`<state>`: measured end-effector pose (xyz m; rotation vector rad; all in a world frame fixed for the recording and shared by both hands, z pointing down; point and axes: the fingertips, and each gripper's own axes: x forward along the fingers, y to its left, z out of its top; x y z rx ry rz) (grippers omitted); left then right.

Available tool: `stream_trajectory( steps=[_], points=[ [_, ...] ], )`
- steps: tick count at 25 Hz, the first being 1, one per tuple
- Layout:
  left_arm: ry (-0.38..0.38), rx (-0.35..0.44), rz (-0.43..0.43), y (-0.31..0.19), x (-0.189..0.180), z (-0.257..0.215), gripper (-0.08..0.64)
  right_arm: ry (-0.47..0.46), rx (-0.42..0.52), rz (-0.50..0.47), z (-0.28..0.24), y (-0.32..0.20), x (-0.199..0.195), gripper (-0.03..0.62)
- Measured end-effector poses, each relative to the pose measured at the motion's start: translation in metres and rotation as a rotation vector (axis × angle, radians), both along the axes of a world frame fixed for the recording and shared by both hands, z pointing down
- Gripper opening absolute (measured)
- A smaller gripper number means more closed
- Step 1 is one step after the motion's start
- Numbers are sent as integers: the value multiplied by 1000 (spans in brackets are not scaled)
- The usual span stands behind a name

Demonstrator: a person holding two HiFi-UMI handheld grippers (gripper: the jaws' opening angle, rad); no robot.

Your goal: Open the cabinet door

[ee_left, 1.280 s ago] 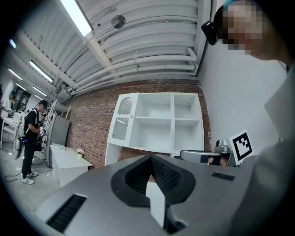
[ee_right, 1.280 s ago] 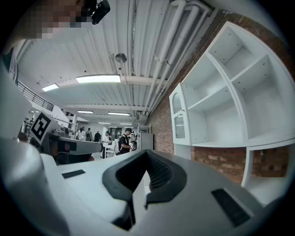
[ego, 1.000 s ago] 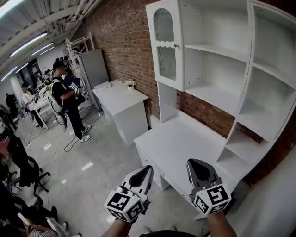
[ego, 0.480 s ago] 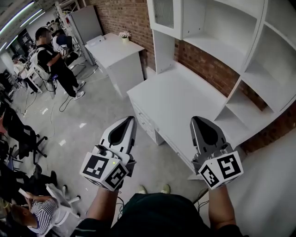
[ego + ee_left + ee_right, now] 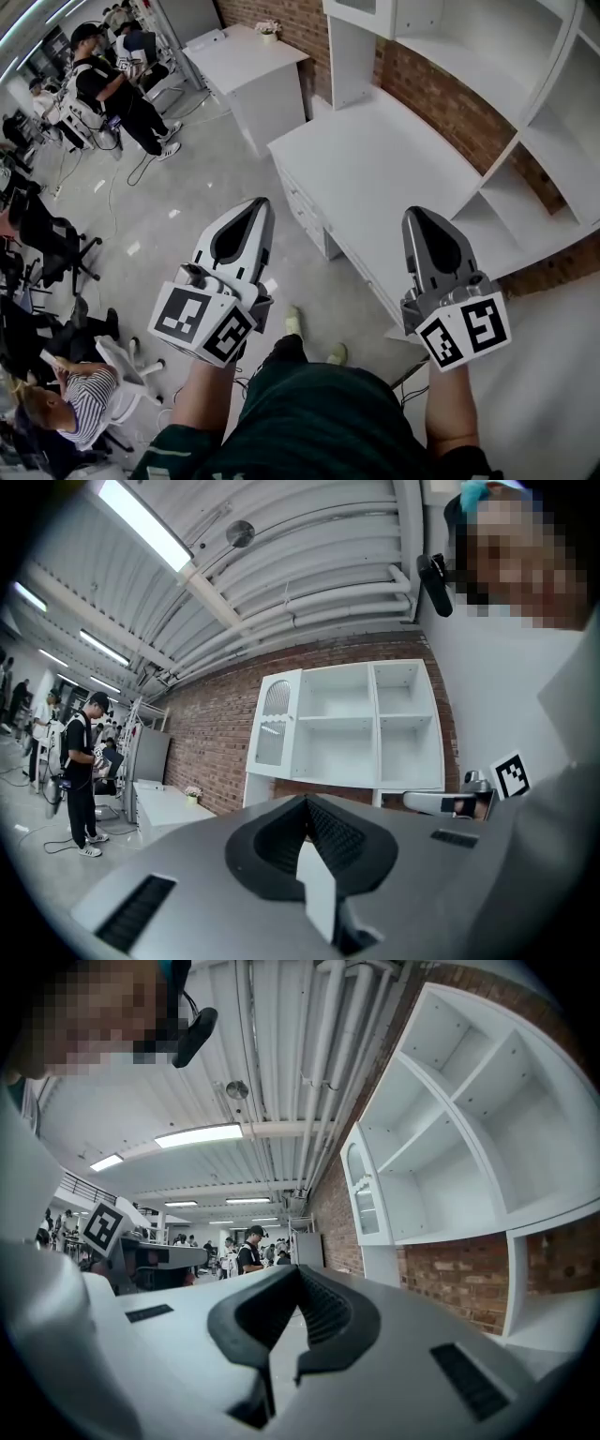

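We hold the left gripper (image 5: 255, 208) and right gripper (image 5: 419, 217) pressed together and empty, well apart from the cabinet door (image 5: 273, 722) at one o'clock, seemingly not yet opened.

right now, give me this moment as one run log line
phase: before reach | left gripper: shut, empty | right gripper: shut, empty | cabinet door: untouched, up ahead above desk
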<state>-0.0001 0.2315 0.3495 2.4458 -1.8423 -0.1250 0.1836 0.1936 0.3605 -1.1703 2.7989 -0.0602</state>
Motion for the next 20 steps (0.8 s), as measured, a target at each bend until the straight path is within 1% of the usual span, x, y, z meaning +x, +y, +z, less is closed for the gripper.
stream_trajectory(
  steps=[4,8,11,16,20],
  points=[
    [15,-1,8,-23,-15,10,6,14,-8,3,7,-22,-18,2],
    [31,7,27,-60,-38,16,6,30,-5,19,9,-53,-40,2],
    [32,18,46,-93,-60,16,6,43,-2,36,9,-82,-65,2],
    [3,45,88,-154,-100,12,6,43,3,61,7,-134,-114,2],
    [-14,19,139,-186,-129,15,6,41,-25,89,12,-157,-148,2]
  ],
)
